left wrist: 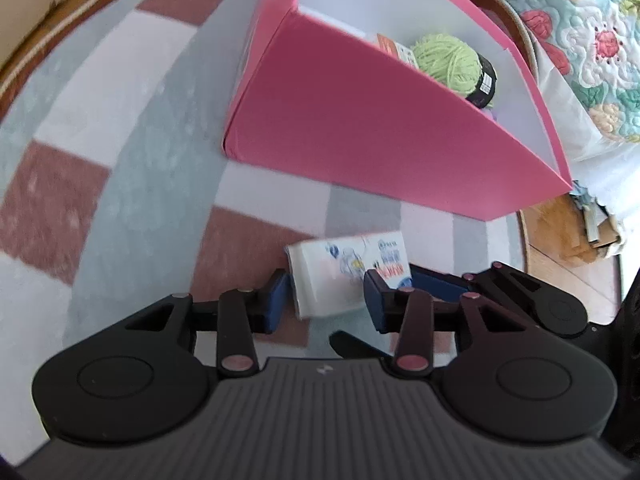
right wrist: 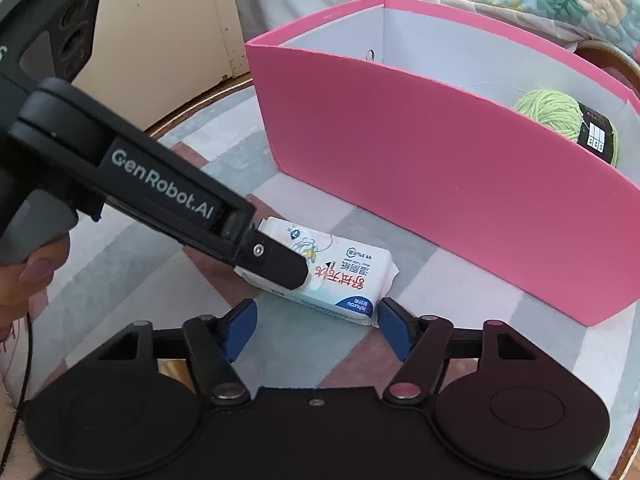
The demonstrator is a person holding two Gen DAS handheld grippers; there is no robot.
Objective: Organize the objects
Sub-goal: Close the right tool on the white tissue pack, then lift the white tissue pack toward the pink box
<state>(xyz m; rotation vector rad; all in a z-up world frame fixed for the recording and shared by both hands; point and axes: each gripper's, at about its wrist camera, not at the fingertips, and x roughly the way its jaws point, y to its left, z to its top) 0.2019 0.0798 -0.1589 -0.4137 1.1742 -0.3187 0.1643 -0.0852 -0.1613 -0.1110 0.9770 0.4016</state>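
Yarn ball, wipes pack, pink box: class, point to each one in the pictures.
Yarn ball (left wrist: 446, 62), left wrist view, green strands.
Wipes pack (right wrist: 344, 280), right wrist view, printed top.
Pink box (right wrist: 420, 172), right wrist view, near wall.

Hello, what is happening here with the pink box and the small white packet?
A person is tidying things into a pink box with two handheld grippers. The left gripper has its blue fingers around a white tissue pack that lies on the checkered rug in front of the box. The right gripper waits open just beside the pack, not touching it. A ball of green yarn is already inside the box.
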